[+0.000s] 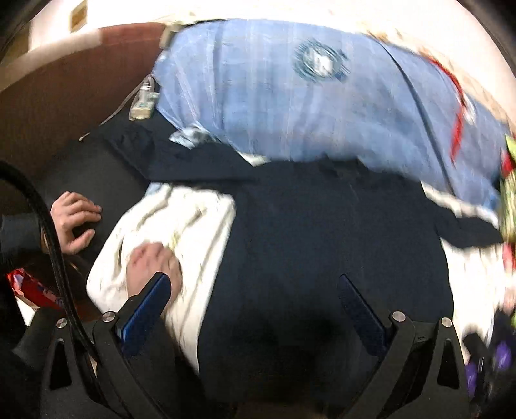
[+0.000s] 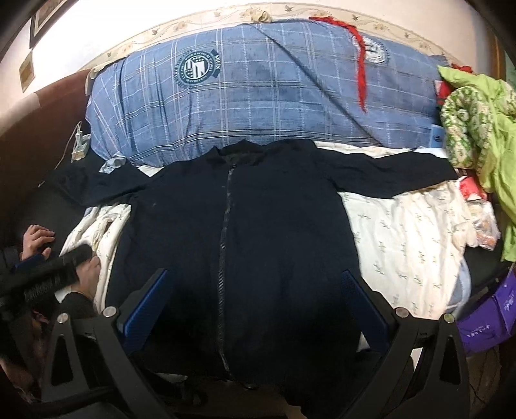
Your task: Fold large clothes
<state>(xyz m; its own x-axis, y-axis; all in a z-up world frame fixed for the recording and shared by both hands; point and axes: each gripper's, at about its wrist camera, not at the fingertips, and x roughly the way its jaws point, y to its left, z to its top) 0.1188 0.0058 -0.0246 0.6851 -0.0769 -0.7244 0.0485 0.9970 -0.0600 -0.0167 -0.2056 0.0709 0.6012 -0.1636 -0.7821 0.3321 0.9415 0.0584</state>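
Dim indoor light with a washed-out far wall (image 2: 106,29), heavy motion blur smearing the blue plaid quilt (image 1: 290,96) in the left wrist view, a sharper right wrist view, strong fisheye bending at the edges, and the dark jacket (image 2: 258,241) nearly detail-free in near shadow.

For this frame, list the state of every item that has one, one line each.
Dark jacket: spread flat face up, zipped, both sleeves out sideways, not yet folded.
Left hand-held gripper: open, above the jacket.
Right hand-held gripper: open, above the jacket's lower front.
Blue plaid quilt: bunched behind the collar.
Green garment: crumpled, at the right edge.
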